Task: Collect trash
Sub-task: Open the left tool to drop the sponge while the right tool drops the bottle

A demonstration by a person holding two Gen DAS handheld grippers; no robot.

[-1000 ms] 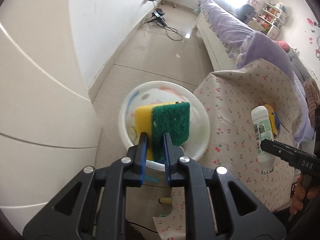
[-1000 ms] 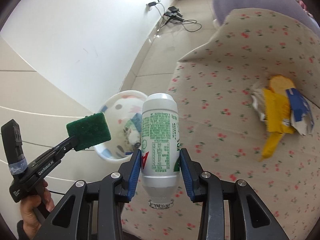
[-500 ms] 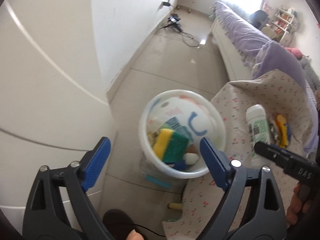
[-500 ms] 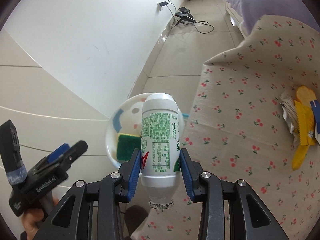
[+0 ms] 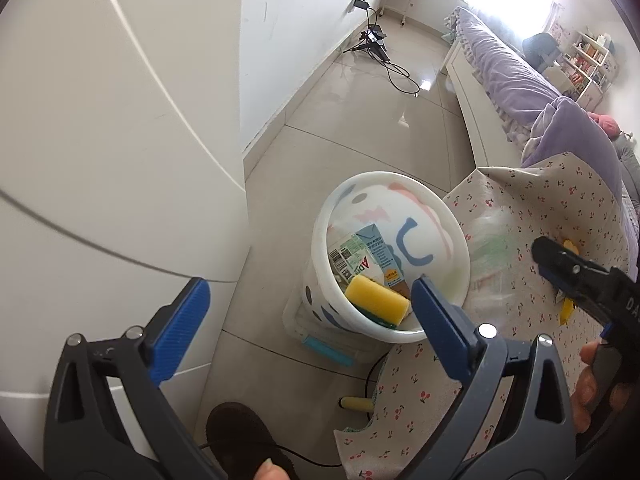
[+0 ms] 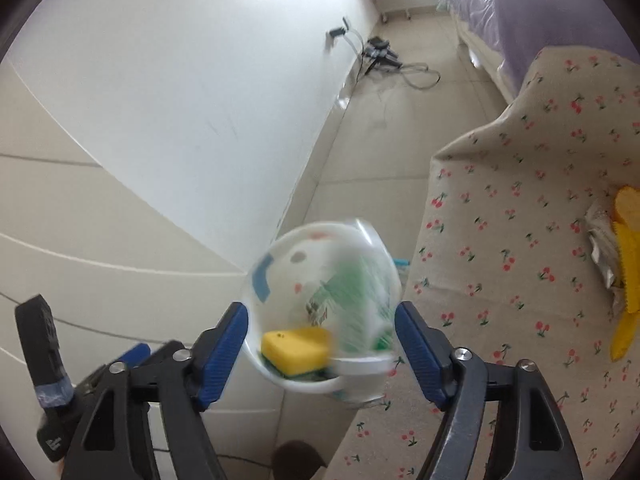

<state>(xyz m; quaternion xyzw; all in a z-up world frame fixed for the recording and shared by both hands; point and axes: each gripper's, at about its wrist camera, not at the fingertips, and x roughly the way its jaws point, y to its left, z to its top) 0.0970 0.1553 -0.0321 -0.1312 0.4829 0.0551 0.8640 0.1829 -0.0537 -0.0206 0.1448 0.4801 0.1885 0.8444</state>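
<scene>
A white patterned trash bin stands on the floor beside the cloth-covered table. A yellow and green sponge and a carton lie inside it. My left gripper is open and empty above the bin's near side. My right gripper is open above the bin. The white bottle with green print is a blur in mid-air between the open jaws, over the bin; it also shows as a blur in the left wrist view. The sponge shows in the bin.
A table with a cherry-print cloth lies to the right, with yellow and silver wrappers on it. A white wall and cabinet stand left. A bed and floor cables are farther back.
My left gripper opened and the sponge dropped into the bin. My right gripper moved over the bin and opened; the bottle has left its jaws.
</scene>
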